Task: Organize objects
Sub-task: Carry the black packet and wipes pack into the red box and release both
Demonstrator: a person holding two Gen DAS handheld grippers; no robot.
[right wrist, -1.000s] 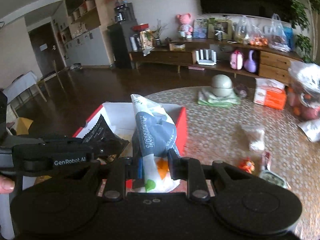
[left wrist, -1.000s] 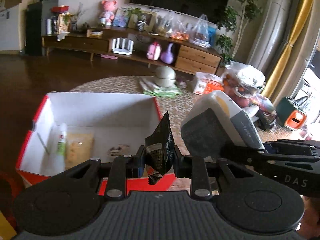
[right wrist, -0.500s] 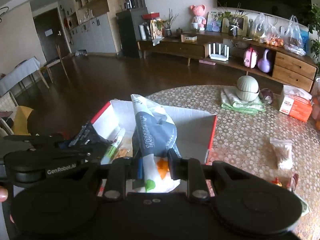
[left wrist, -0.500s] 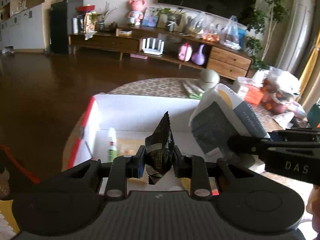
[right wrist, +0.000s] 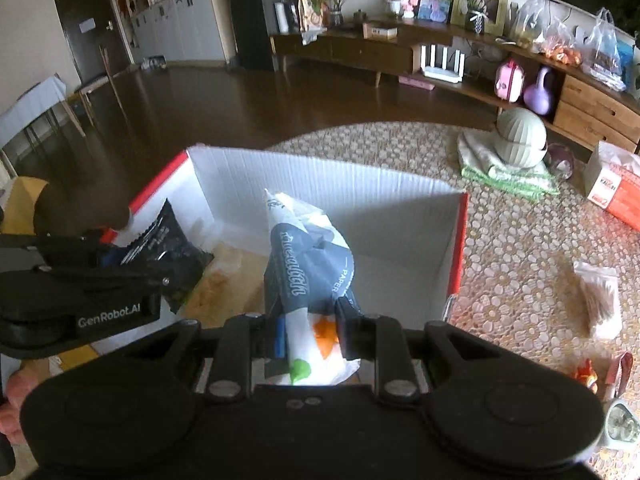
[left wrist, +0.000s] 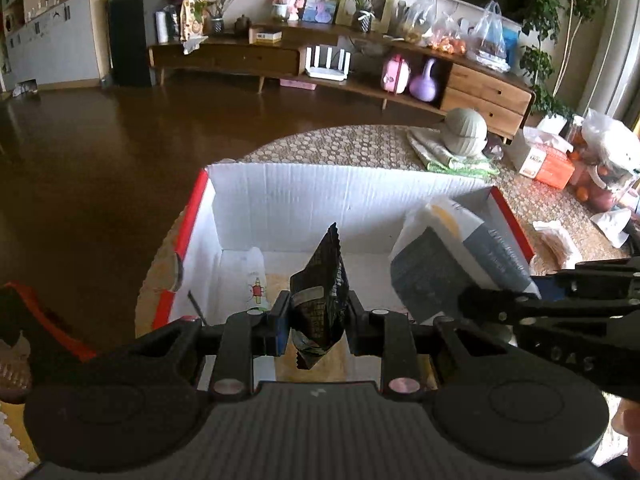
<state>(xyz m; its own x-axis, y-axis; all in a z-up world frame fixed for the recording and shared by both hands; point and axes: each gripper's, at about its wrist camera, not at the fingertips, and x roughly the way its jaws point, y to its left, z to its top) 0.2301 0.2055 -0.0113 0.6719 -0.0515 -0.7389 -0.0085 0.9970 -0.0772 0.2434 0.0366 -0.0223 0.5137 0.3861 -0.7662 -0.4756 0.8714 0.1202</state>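
The white box (left wrist: 348,196) with red outer walls sits on the counter (right wrist: 520,240), holding a white tube (left wrist: 256,280) and a yellowish packet (right wrist: 224,276). Over it, the left claw (left wrist: 318,316) pinches a black snack packet (left wrist: 320,300); the right claw (right wrist: 310,330) is clamped on a grey-and-white paper pack (right wrist: 304,280).

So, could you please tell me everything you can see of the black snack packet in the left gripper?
The black snack packet is a small, glossy foil-like pouch with zigzag-cut ends and pale printing too small to read. It stands roughly upright, creased, pinched at its middle by the left gripper, whose pads press both faces. It hangs above the open white box with red edges, clear of the items on the box floor. The right wrist view shows it beside the tissue pack.
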